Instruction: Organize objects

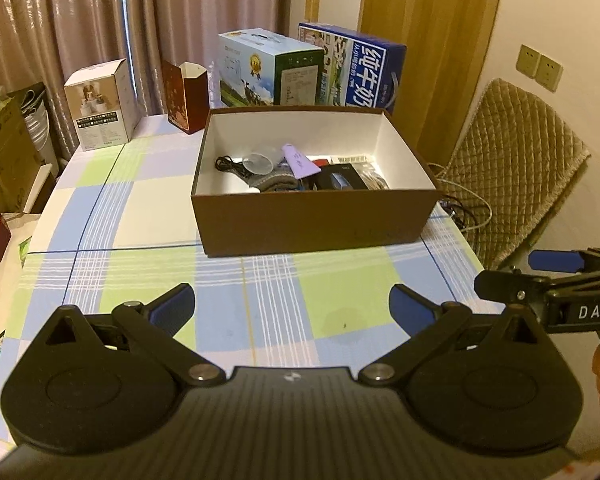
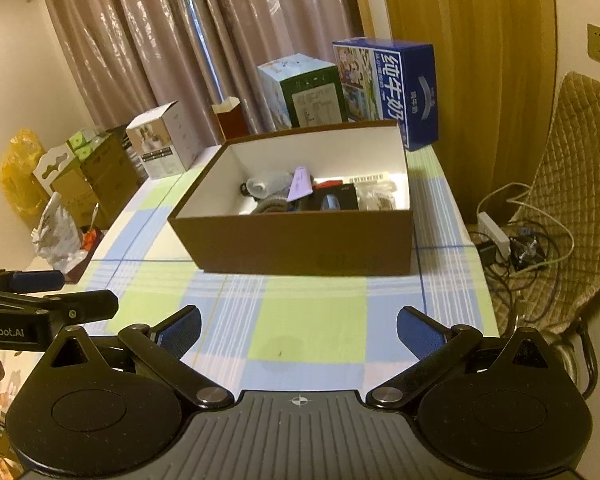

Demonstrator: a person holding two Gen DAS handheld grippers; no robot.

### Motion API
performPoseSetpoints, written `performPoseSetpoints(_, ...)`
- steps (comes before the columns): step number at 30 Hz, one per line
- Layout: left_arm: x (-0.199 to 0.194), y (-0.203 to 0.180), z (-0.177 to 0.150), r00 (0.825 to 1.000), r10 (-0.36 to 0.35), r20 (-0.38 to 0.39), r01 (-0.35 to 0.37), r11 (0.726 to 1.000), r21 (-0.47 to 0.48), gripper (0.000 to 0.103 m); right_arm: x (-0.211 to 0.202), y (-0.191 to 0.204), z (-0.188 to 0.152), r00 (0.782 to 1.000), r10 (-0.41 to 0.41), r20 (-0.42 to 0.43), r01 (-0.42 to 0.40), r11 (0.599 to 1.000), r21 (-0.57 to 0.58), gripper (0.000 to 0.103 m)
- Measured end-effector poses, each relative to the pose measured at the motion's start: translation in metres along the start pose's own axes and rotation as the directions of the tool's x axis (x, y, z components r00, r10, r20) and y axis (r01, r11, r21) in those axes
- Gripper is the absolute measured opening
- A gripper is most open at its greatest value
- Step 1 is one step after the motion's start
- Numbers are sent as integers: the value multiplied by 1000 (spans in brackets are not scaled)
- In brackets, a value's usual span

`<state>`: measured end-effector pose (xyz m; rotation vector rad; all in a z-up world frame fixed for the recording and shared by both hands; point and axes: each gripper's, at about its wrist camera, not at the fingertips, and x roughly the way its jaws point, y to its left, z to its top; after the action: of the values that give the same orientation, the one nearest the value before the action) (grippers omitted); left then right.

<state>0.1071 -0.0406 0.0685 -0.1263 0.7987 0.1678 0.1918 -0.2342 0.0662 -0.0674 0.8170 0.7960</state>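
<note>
both wrist views low over table (image 1: 140, 208), facing shared box (image 1: 312, 224)

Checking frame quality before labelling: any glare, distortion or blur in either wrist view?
Left wrist view: strong fisheye bending at the table edges, dim warm light, sheen on the curtain, box fairly sharp. Right wrist view: same bending, curtain glare, items in the box look soft.

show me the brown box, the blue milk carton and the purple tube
brown box (image 1: 316, 222), left wrist view, on its front outer wall
blue milk carton (image 2: 404, 88), right wrist view, on its printed side face
purple tube (image 1: 298, 161), left wrist view, on the tube's middle, inside the box
</note>
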Motion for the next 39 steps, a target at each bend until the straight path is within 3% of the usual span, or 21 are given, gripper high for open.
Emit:
performPoseSetpoints(22,-21,23,-29,999,-45,-24,45,999,13,102,-18,43,-33,998,-63,-12,64,998,11,101)
performPoseSetpoints(39,-24,27,-30,999,-37,-23,38,999,17,102,-17,49,-34,998,-67,-9,67,998,17,101)
